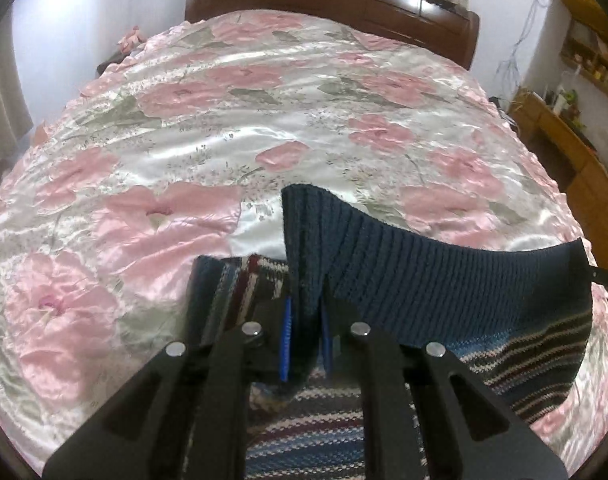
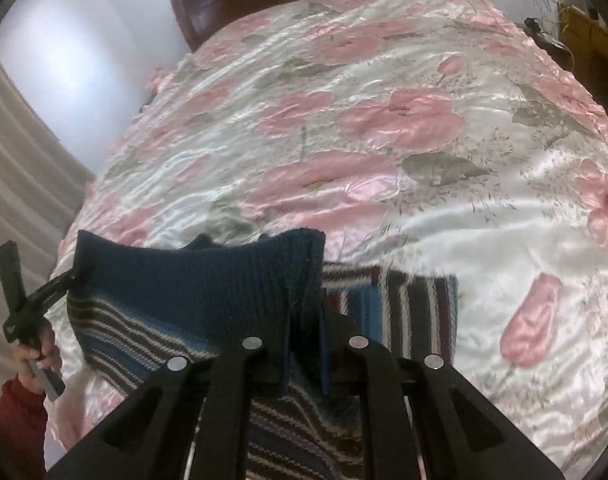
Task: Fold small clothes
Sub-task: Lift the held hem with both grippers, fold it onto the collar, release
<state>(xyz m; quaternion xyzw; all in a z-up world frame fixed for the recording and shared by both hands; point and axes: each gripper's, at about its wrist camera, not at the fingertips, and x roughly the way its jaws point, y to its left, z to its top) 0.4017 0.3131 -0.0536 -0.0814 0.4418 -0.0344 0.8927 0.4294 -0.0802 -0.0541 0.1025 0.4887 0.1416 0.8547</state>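
A small knitted sweater (image 1: 423, 280) with a navy ribbed hem and a striped body is held up over the bed, its hem stretched between both grippers. My left gripper (image 1: 304, 328) is shut on the hem's left corner, which sticks up above its blue pads (image 1: 286, 344). In the right wrist view my right gripper (image 2: 305, 344) is shut on the sweater's (image 2: 192, 288) right corner. The left gripper (image 2: 70, 276) shows there at the far left, clamped on the other corner, with a person's hand (image 2: 36, 356) on its handle. A striped sleeve (image 2: 415, 308) lies beyond the right fingers.
The bed carries a shiny quilt (image 1: 244, 120) with pink flowers, reaching back to a dark wooden headboard (image 1: 343, 4). Wooden shelves (image 1: 575, 128) with small items stand at the right. A curtain (image 2: 20, 184) hangs at the left.
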